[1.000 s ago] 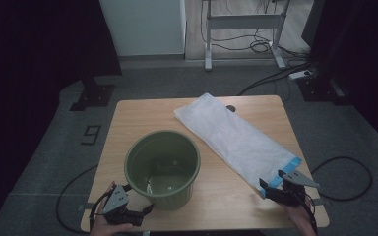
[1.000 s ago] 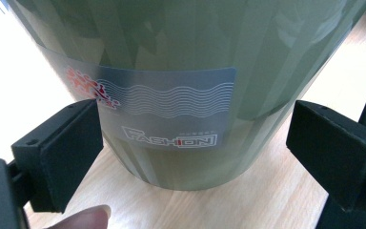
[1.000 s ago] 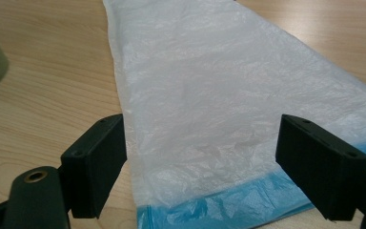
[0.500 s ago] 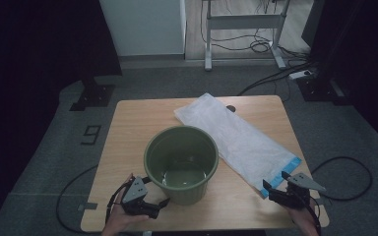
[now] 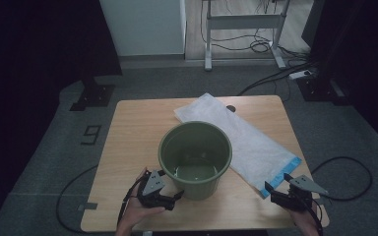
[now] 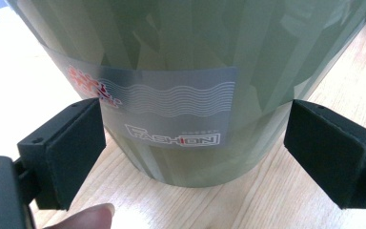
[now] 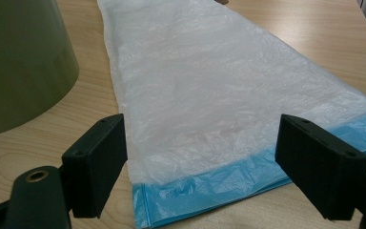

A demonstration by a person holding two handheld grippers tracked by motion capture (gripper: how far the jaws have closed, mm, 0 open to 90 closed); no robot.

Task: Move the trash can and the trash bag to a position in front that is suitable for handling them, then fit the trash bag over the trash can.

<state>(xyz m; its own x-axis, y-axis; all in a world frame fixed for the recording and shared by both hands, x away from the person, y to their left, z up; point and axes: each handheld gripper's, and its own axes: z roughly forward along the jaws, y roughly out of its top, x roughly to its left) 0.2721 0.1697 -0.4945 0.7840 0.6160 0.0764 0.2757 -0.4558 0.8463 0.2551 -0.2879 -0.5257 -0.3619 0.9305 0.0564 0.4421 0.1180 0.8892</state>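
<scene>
In the high view, your green bucket (image 5: pixel 195 160) stands upright at the desk (image 5: pixel 128 147) centre, the white bag (image 5: pixel 241 140) lying flat from 12 to 4 o'clock of it. Your left gripper (image 5: pixel 170 199) sits at its 7 o'clock, your right gripper (image 5: pixel 275 189) by the bag's blue edge.

In the left gripper view, your jaws gape wide either side of the bucket's (image 6: pixel 186 86) base, gripping nothing.

In the right gripper view, your jaws stand wide, empty, flanking the bag's (image 7: pixel 209 95) blue hem.

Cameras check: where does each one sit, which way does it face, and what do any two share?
High view: above the near edge, facing forward and down on the table; both hands show.
Left gripper view: on the left gripper, facing the green bin; a fingertip shows.
Right gripper view: on the right gripper, facing the plastic bag.
All three share the bin.
</scene>
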